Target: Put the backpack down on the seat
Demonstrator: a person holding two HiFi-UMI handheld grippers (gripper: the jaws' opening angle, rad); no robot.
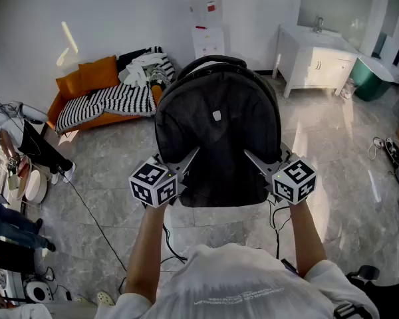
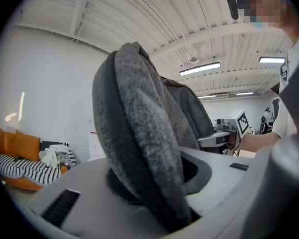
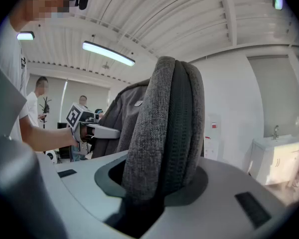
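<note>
The left gripper [image 1: 188, 157] and right gripper [image 1: 254, 158], each clenched on the backpack [image 1: 216, 121], should lower it level onto the far-left sofa [image 1: 96, 78].

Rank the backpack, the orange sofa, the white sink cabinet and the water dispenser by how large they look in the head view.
1. backpack, largest, though it is nearest the camera, which inflates it
2. orange sofa
3. white sink cabinet
4. water dispenser, smallest

Backpack [image 1: 216, 145]: dark grey fabric, rounded top, upright, carry handle uppermost. Suspended off floor near orange sofa [image 1: 93, 74], not touching it.
</note>
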